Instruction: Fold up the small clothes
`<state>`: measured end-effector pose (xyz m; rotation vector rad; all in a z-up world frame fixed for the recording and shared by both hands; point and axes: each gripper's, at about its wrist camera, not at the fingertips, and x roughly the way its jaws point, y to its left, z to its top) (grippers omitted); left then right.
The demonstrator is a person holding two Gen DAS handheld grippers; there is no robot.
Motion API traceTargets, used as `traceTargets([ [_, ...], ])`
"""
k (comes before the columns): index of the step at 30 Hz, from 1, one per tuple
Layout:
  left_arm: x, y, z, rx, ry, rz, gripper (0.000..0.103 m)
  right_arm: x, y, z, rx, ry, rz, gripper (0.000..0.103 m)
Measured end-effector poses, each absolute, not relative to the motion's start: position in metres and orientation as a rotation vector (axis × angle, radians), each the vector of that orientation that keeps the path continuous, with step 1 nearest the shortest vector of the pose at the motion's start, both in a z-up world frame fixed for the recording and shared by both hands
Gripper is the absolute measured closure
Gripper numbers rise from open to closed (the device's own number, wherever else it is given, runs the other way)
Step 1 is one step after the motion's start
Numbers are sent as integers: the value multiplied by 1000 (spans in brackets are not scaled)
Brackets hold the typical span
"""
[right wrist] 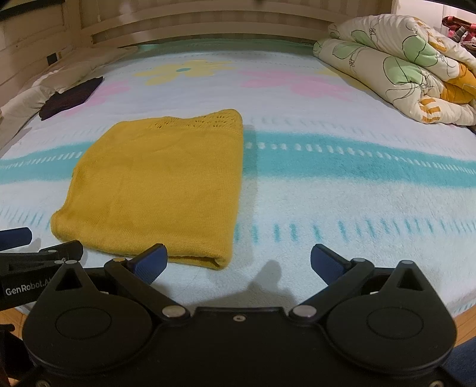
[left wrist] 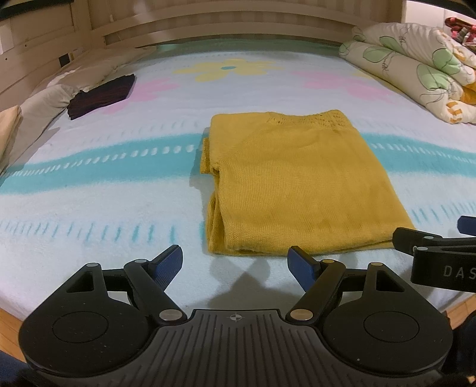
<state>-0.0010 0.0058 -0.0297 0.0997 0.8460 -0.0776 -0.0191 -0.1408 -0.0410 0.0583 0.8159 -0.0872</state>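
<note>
Both tongs spread wide, nothing between the pads. Left tongs [left wrist: 235,263] and right tongs [right wrist: 238,260] hover side by side over the near edge of the bed [right wrist: 342,208], angled down toward it.

Task item: yellow knit sweater [left wrist: 285,184], flat on the blanket just ahead of the tongs. It's already folded into a neat rectangle: sleeve layers stacked along its left edge in the left view, clean folded edge on its right in the right view. Long axis runs away from the cameras, hem end near, neckline with the lace pattern far.

Key relation: the sweater's near edge sits straight ahead of the left tongs and a bit right of their centre. From the right tongs it lies ahead and to the left; their left pad [right wrist: 151,262] overlaps the near right corner in the picture, can't tell if it touches. So the garment sits between the two hands, slightly closer to the left one's line.

My read: either one more fold, near hem up to neckline, or it's done and gets moved aside. For a fold, each hand takes its own near corner.

Further back: dark folded cloth [left wrist: 101,95] at far left by the pillows [left wrist: 44,101], well apart from the sweater. Bundled flowered quilt [right wrist: 401,68] far right. Headboard [left wrist: 226,26] behind.
</note>
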Motion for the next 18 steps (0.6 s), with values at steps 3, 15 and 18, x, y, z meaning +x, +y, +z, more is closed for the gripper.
traceTargets([
  [3,-2,5,-30,102,843,-76,26,-19,-141,-41,58,816,-87,1],
  [15,-3,6,-28,110,832,-88,26,-20,-140,-41,60,817,-88,1],
  [18,-2,6,-28,106,836,-86,26,-20,-140,-41,60,818,-89,1],
])
